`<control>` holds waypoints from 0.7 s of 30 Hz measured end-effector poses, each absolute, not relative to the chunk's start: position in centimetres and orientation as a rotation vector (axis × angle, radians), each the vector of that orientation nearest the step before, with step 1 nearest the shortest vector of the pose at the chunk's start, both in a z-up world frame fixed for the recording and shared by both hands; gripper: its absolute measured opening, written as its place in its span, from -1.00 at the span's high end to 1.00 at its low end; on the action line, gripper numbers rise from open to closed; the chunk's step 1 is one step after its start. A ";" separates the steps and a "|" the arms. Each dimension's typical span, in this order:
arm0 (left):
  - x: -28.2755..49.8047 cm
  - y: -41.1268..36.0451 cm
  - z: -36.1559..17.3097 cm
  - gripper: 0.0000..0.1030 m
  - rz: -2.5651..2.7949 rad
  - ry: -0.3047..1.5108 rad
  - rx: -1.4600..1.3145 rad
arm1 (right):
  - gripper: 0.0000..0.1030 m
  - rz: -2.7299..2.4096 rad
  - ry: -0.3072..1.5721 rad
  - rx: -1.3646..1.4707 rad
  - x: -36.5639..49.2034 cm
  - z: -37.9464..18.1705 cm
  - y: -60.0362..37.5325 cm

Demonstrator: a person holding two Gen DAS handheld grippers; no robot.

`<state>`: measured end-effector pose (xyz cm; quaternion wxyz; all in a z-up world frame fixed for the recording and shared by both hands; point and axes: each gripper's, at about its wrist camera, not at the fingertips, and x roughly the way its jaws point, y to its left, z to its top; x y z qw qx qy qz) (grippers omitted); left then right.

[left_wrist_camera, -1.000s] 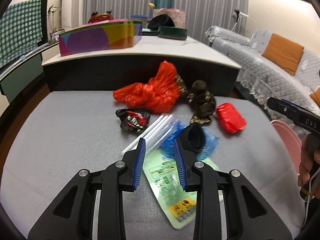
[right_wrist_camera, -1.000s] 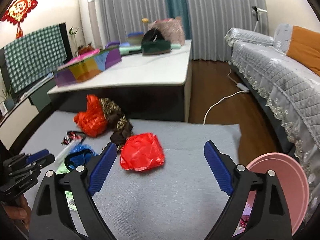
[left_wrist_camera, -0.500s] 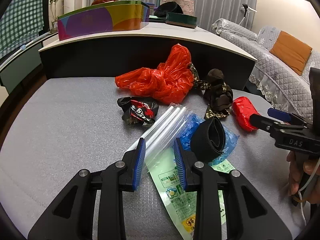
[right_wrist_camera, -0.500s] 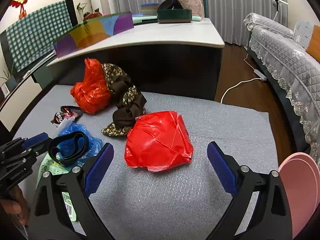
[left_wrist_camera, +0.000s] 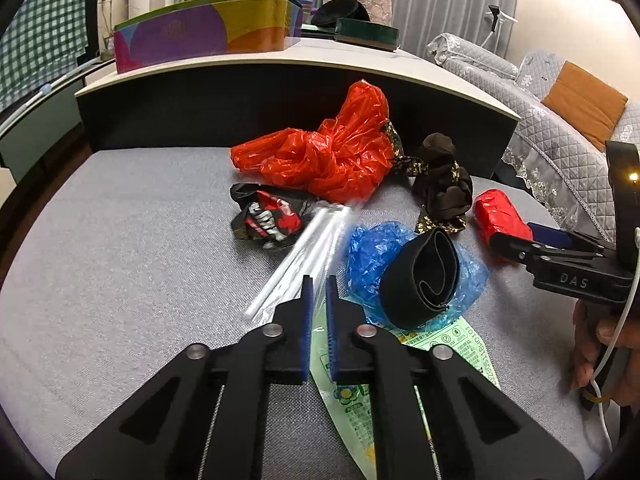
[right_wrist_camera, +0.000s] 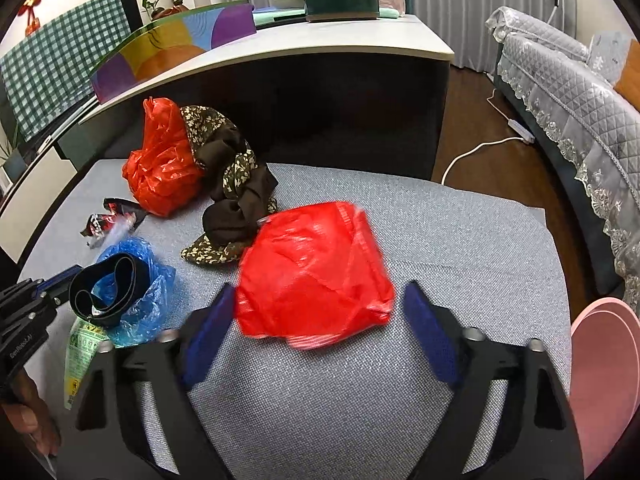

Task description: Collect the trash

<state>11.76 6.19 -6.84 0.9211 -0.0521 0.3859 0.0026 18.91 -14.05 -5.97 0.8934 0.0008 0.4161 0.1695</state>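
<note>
Trash lies on a grey cloth-covered surface (left_wrist_camera: 120,264). My left gripper (left_wrist_camera: 315,292) is nearly shut on the end of a clear plastic bag (left_wrist_camera: 308,244) joined to a green printed wrapper (left_wrist_camera: 360,404). A blue plastic bag (left_wrist_camera: 372,248) with a black band (left_wrist_camera: 424,276) on it lies just right. My right gripper (right_wrist_camera: 316,312) is open, its fingers either side of a crumpled red bag (right_wrist_camera: 312,268), which also shows in the left wrist view (left_wrist_camera: 500,216).
An orange-red bag (left_wrist_camera: 332,156), a black and red wrapper (left_wrist_camera: 264,216) and a brown floral cloth (right_wrist_camera: 232,184) lie further back. A dark low table (right_wrist_camera: 320,92) with a colourful box (left_wrist_camera: 208,28) stands behind. A pink bin (right_wrist_camera: 604,364) is at right.
My left jaws have closed on the clear bag's end. My right gripper has moved forward and its fingers now flank the red bag.
</note>
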 end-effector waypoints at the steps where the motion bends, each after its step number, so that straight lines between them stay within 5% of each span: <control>1: 11.7 6.2 -6.7 0.91 0.004 0.789 -0.108 | -0.50 0.348 0.857 -0.001 18.8 -5.9 -14.1; 21: 9.2 4.4 -2.4 0.95 -0.031 0.661 -0.078 | -0.49 0.279 0.652 0.027 13.7 -0.2 -17.6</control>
